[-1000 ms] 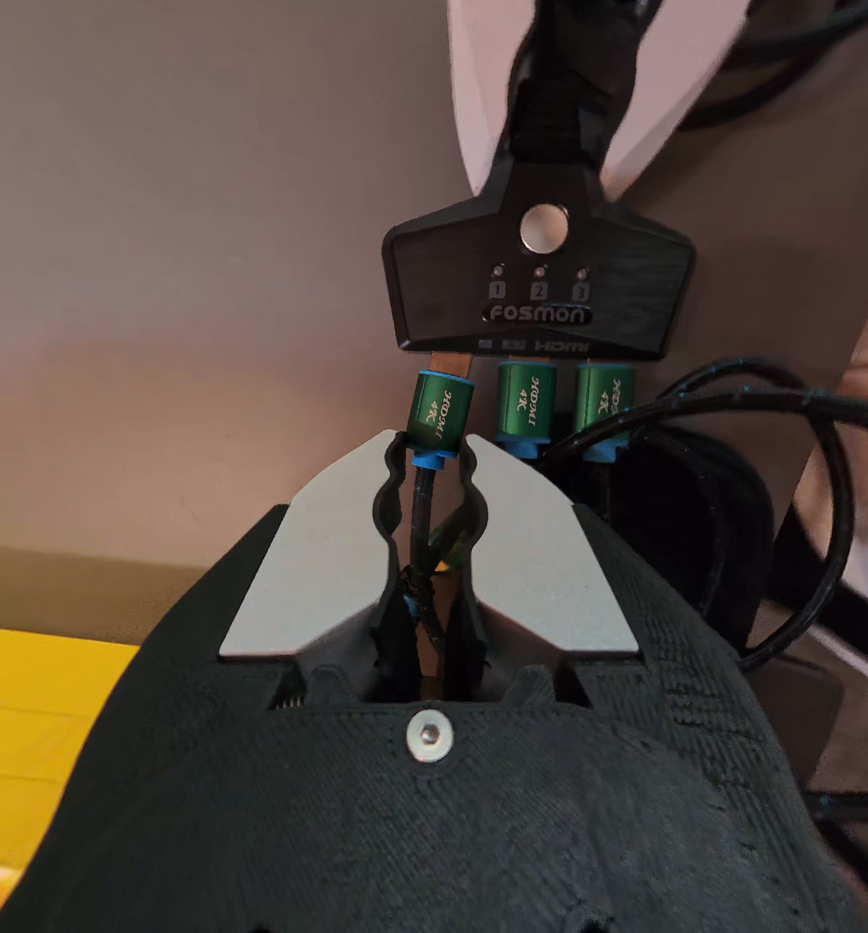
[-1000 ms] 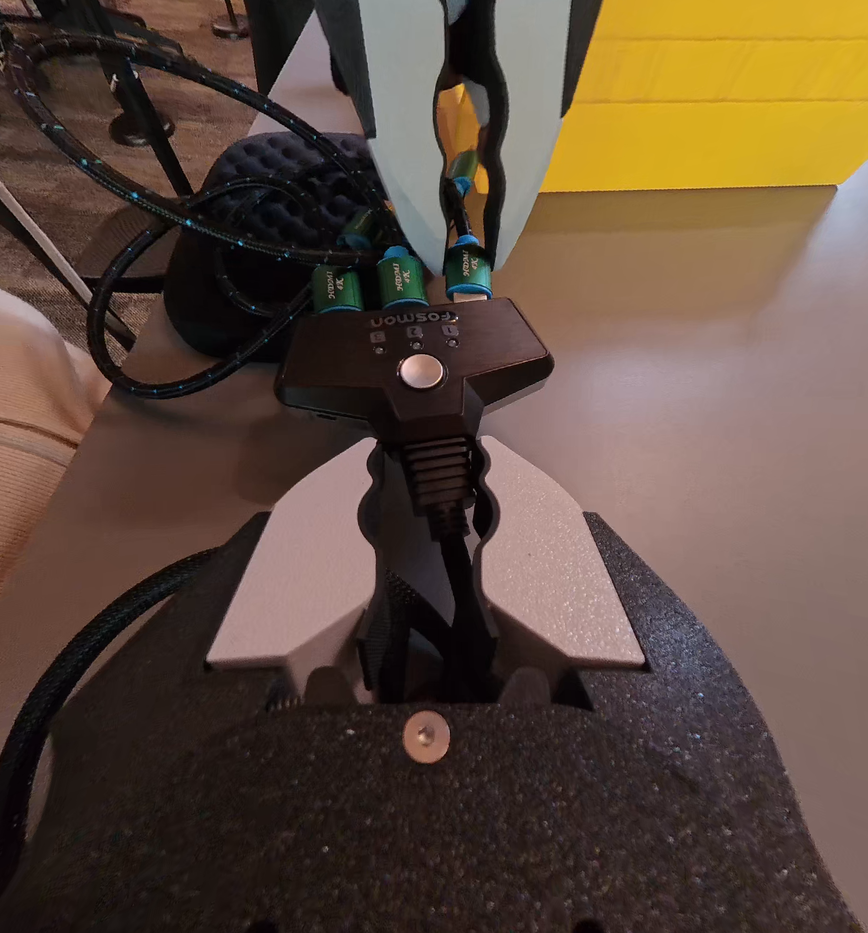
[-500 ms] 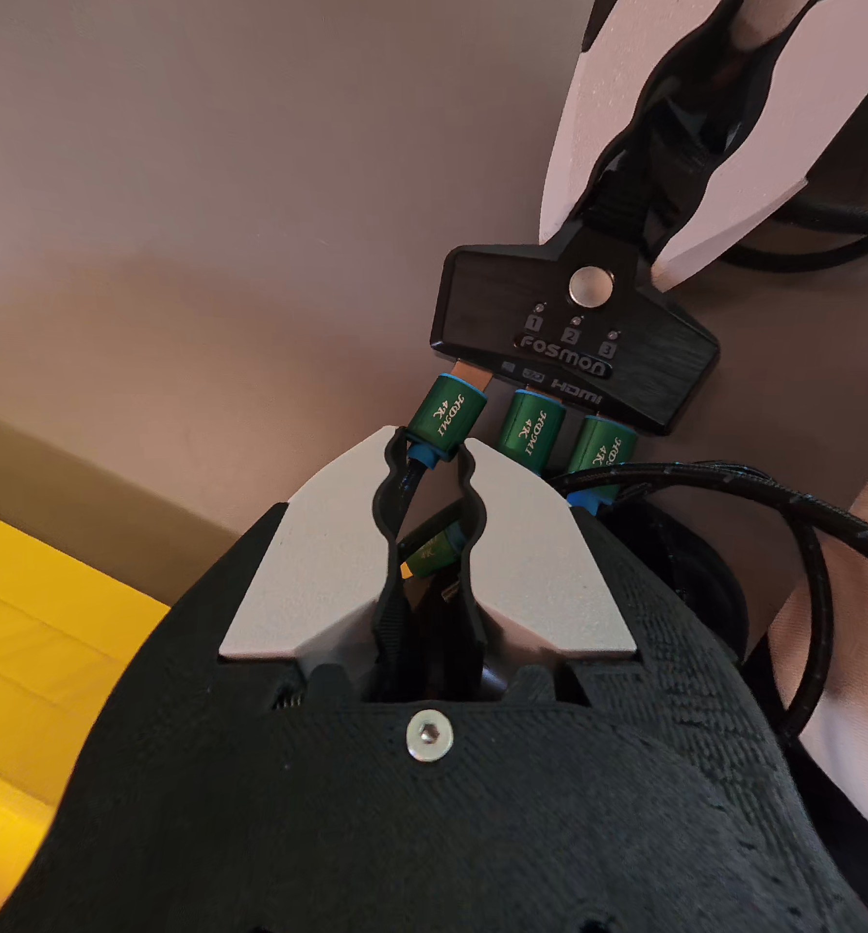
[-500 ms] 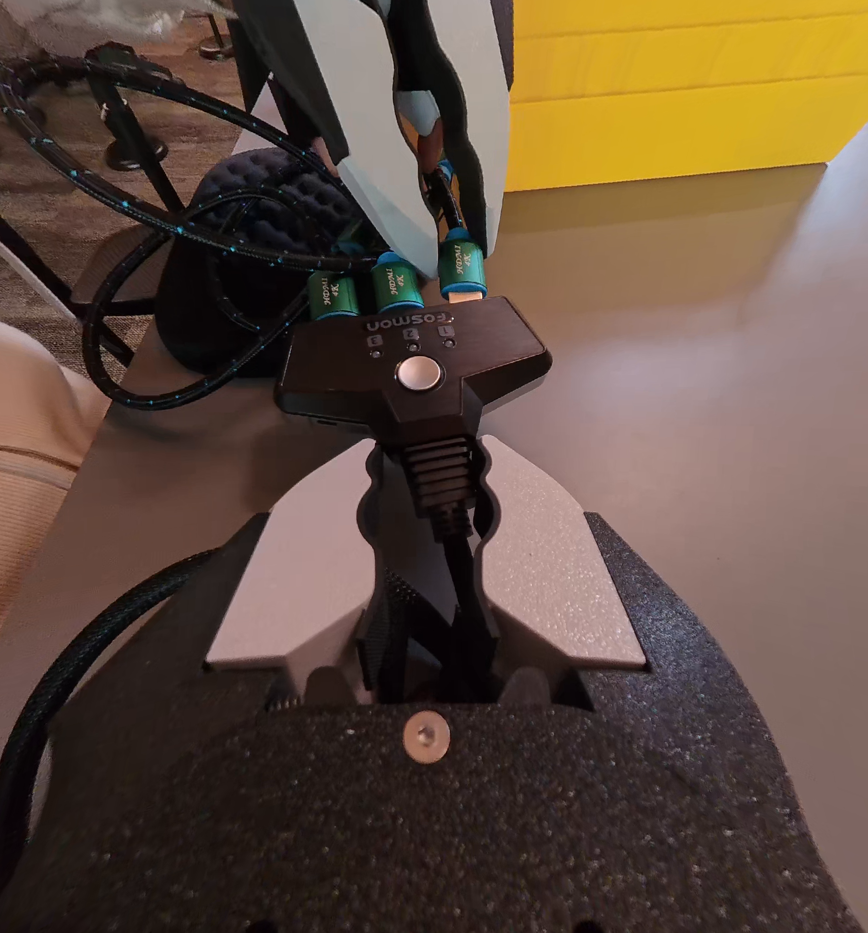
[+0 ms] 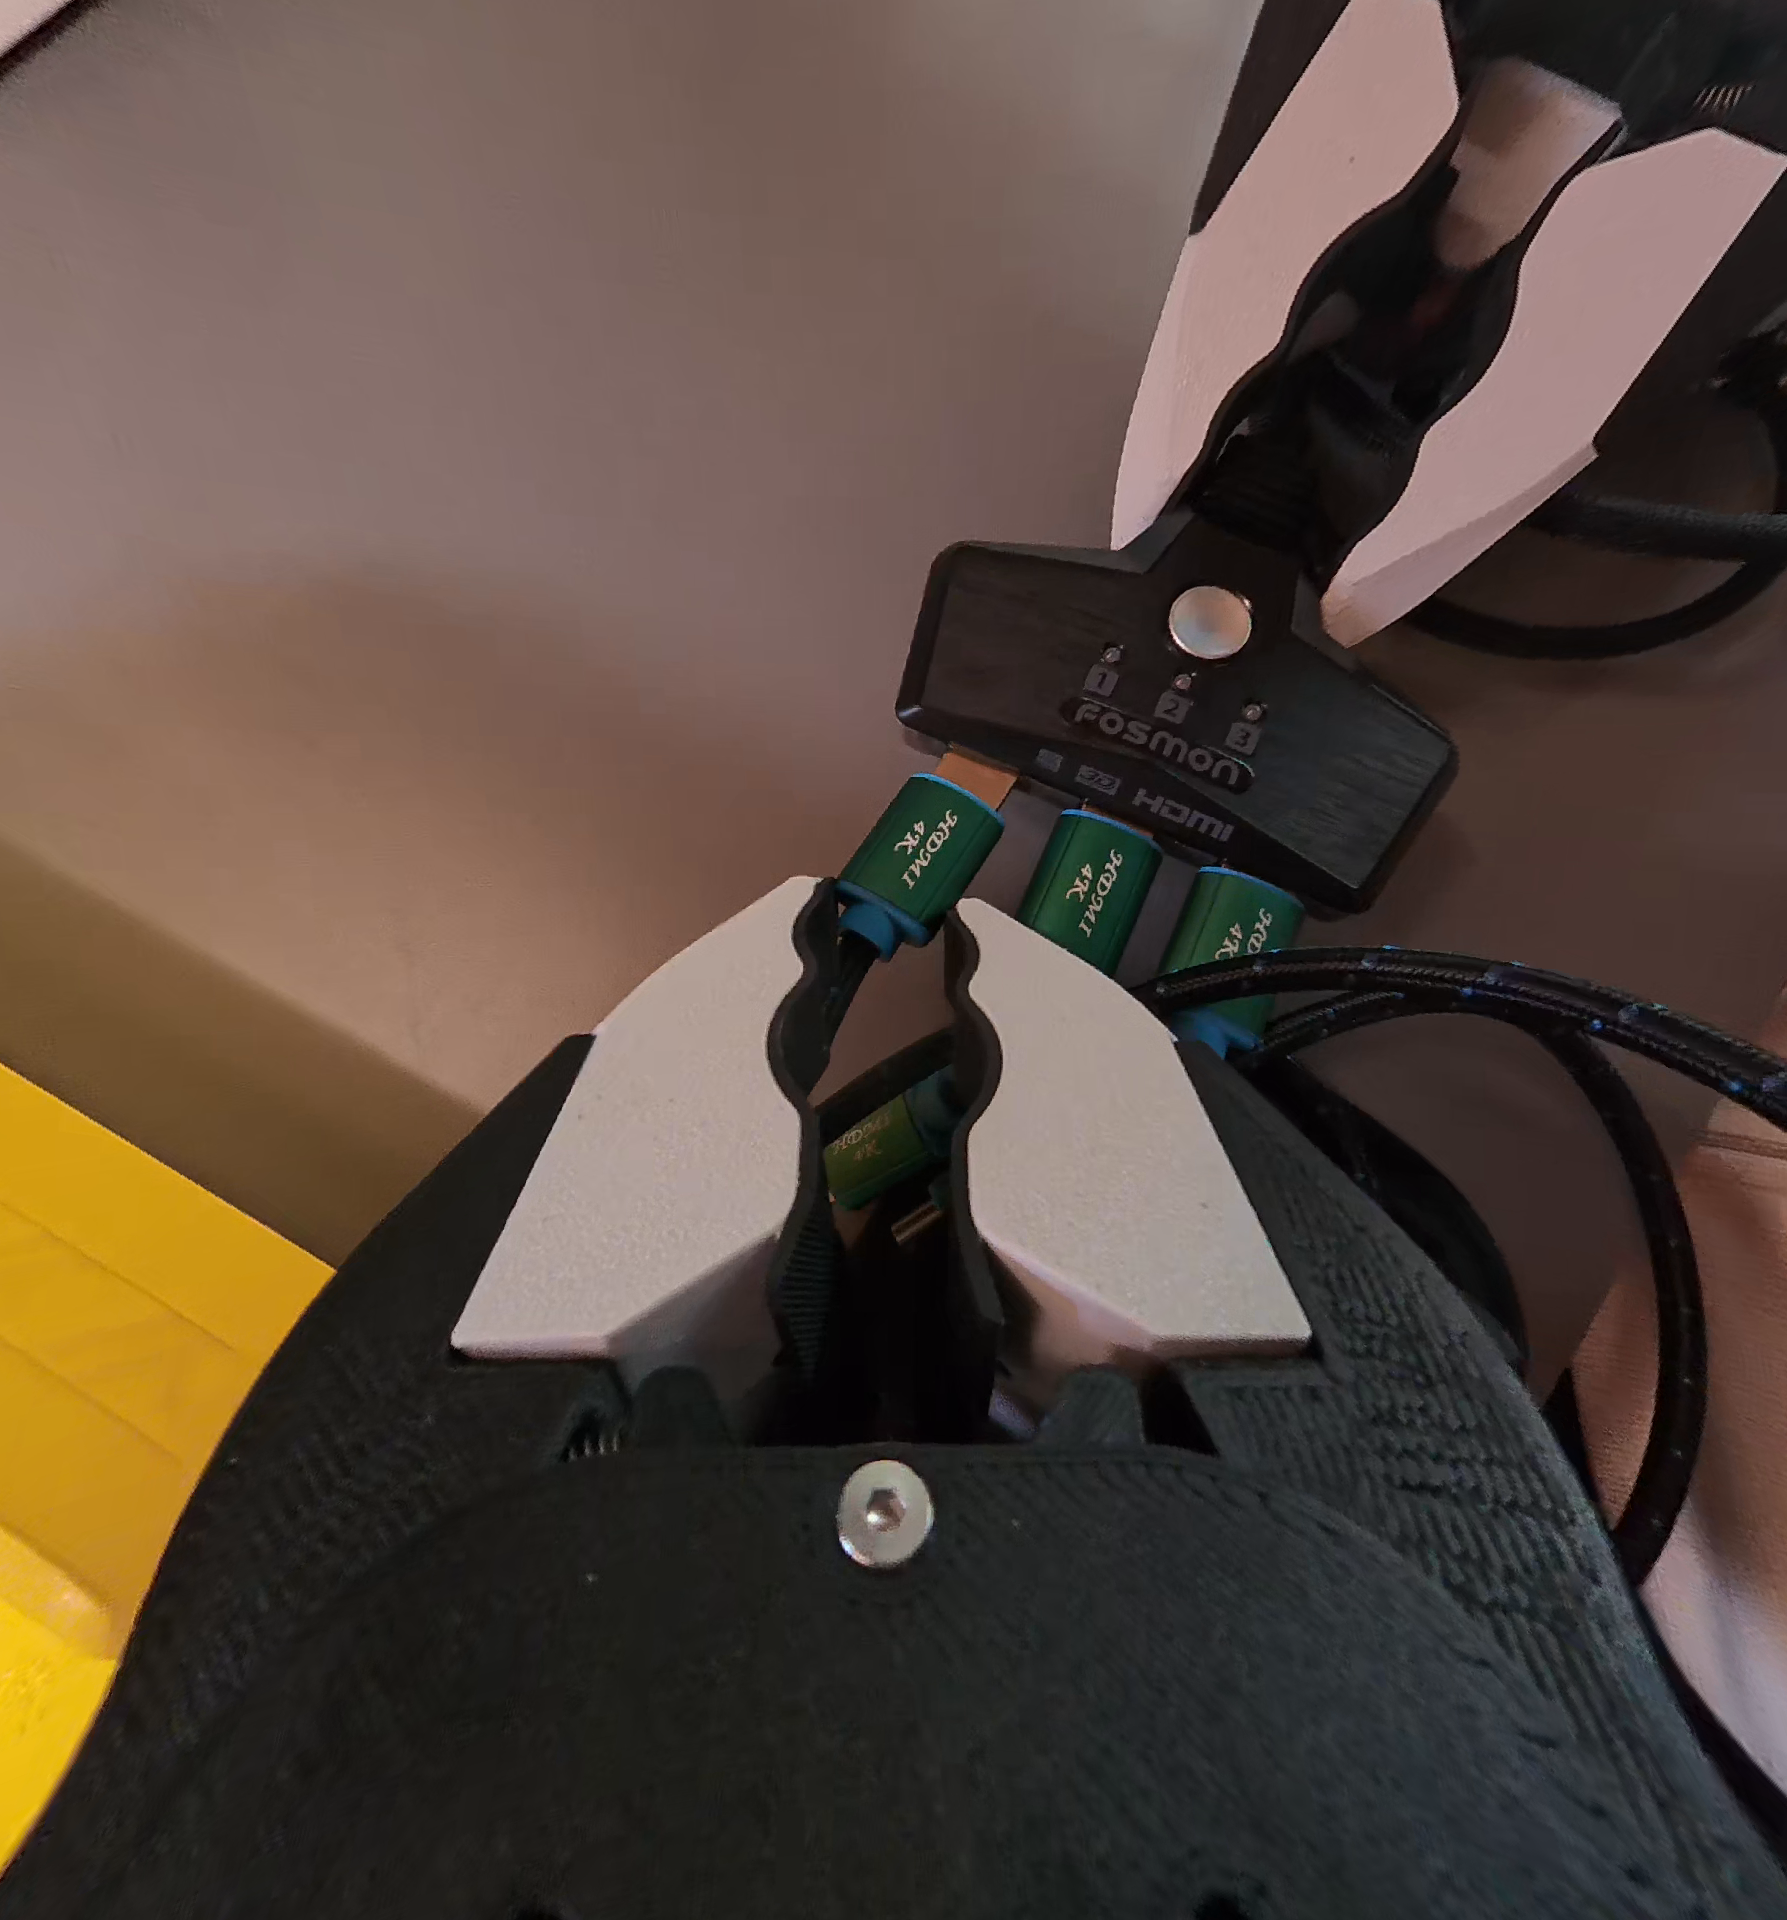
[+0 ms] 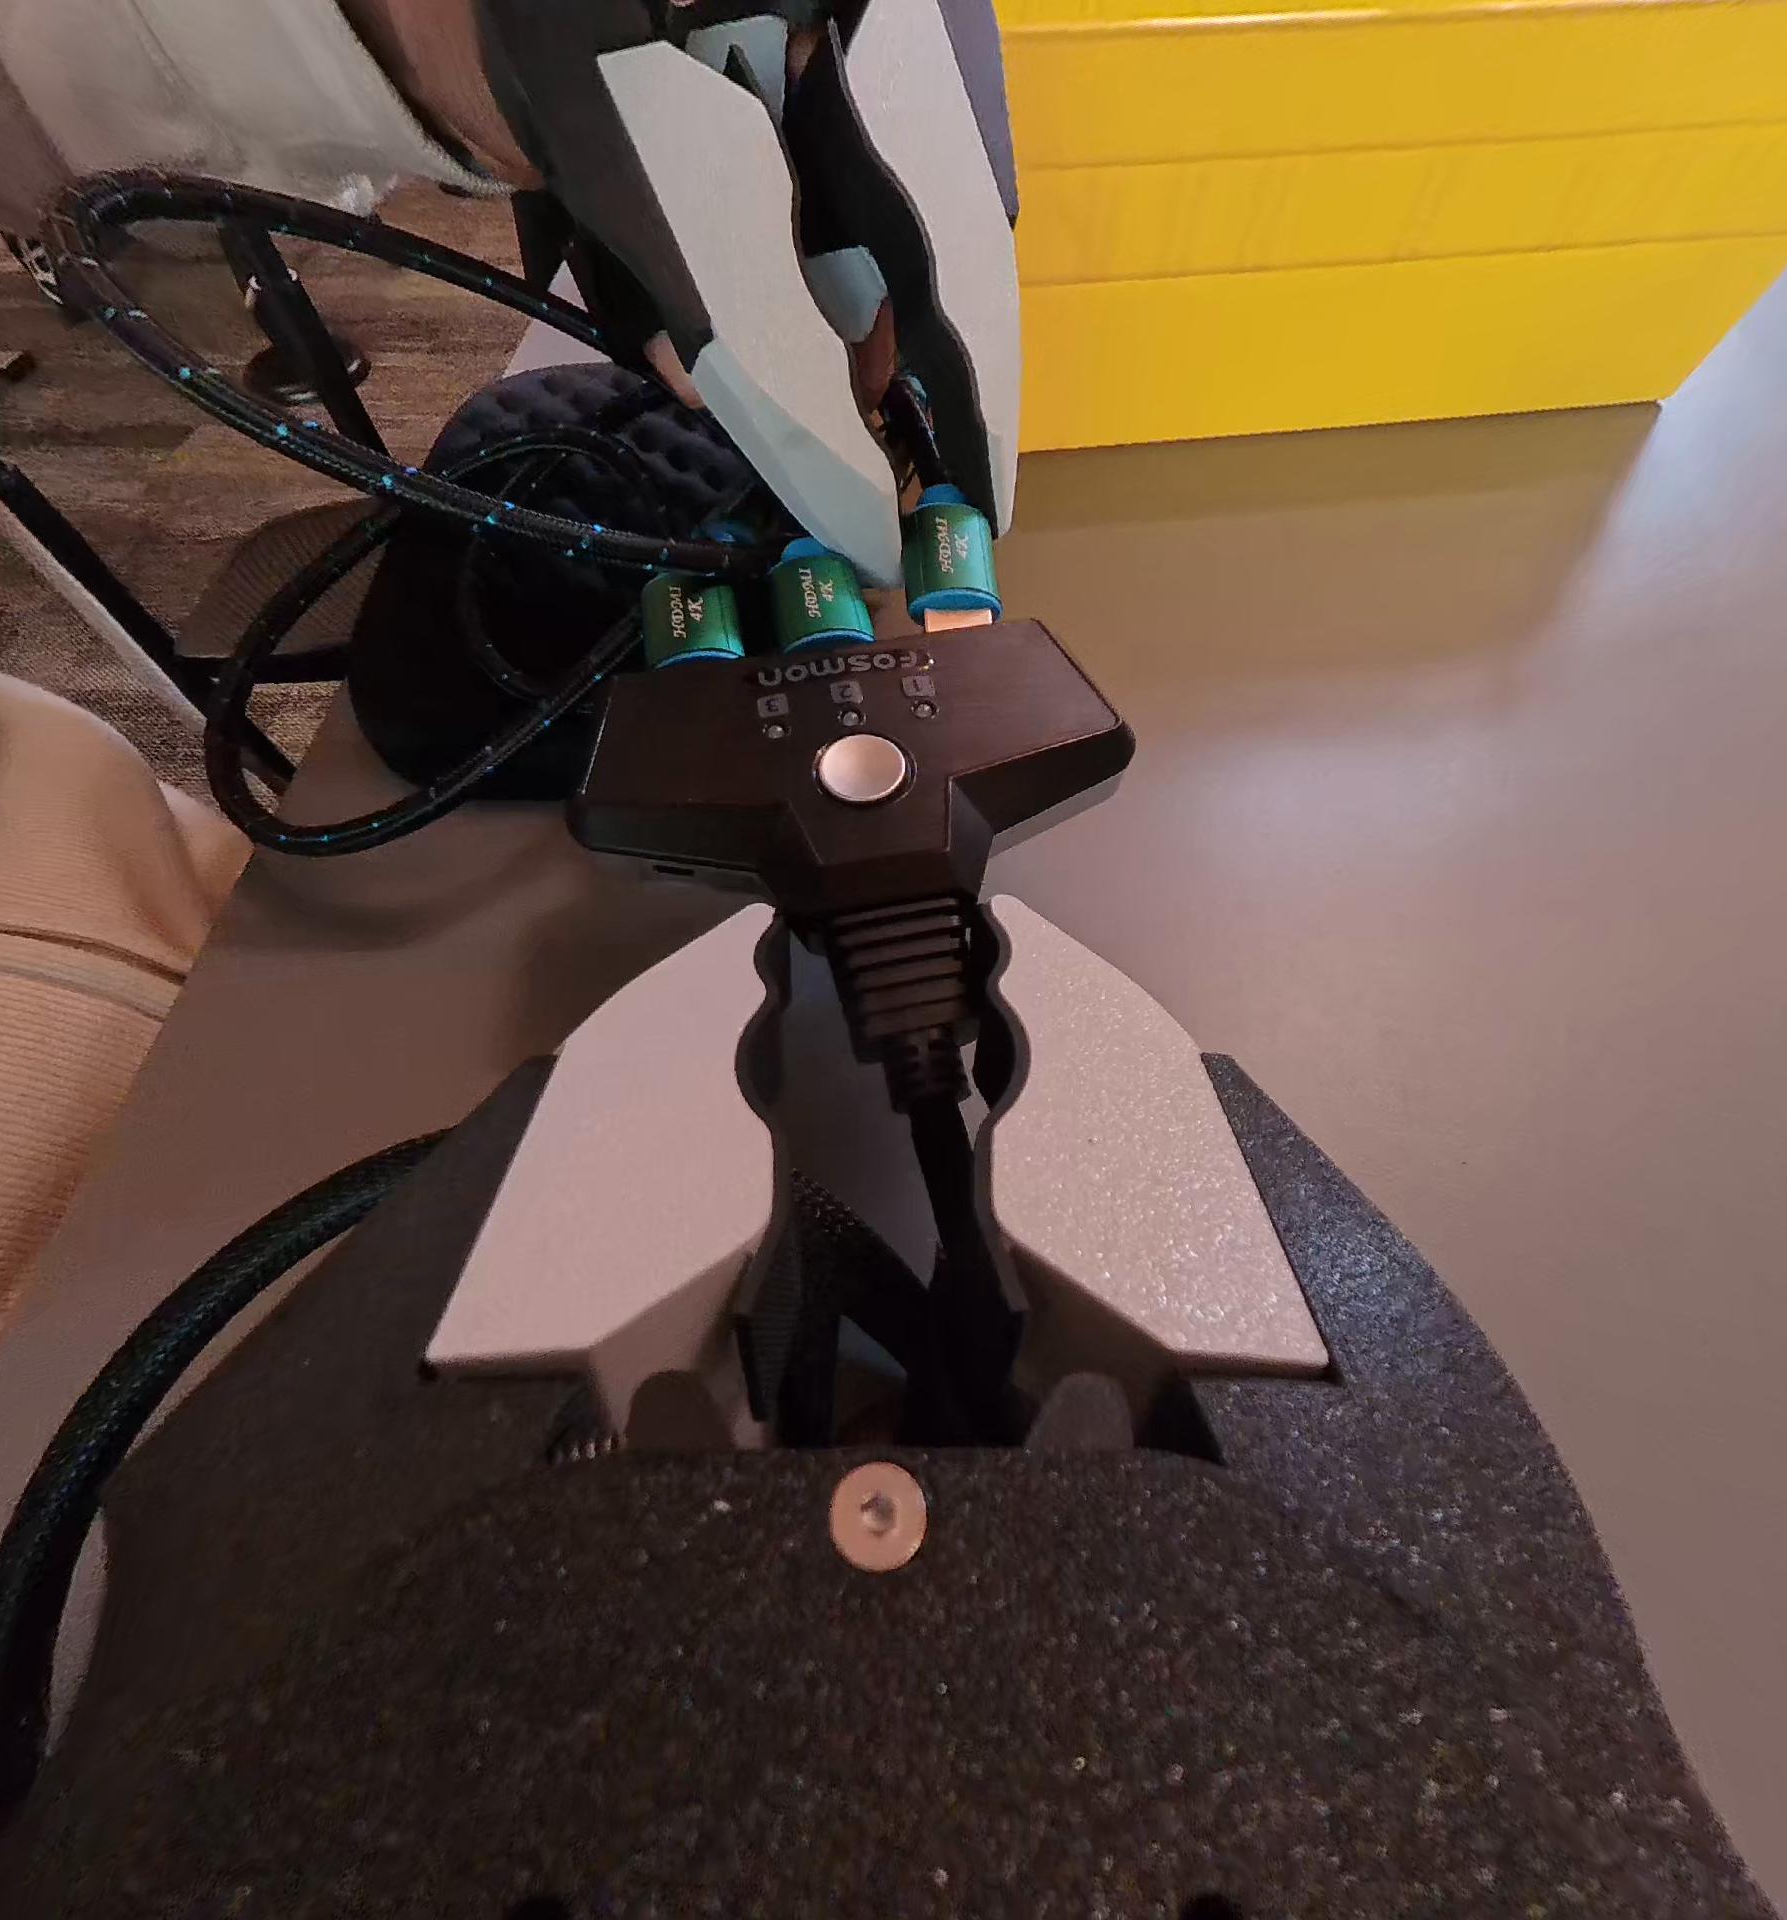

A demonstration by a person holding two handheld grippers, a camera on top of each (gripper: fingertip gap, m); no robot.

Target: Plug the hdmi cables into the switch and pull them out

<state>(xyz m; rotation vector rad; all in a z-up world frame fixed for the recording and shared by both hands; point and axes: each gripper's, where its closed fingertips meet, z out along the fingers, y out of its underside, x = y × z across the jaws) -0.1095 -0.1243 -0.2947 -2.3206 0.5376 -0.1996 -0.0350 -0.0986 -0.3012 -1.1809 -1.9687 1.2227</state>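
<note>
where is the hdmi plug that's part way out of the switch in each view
Left wrist view: the partly pulled plug sits just above centre, at the left claw tips, leftmost of three.
Right wrist view: the same plug is upper centre, rightmost of three, under the far claw.
Shared landmark: the round silver button on the black switch.

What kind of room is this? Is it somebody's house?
Probably an office or workroom, not surely. A plain grey table stands on carpet, with chair or stand legs and yellow padded blocks behind.
</note>
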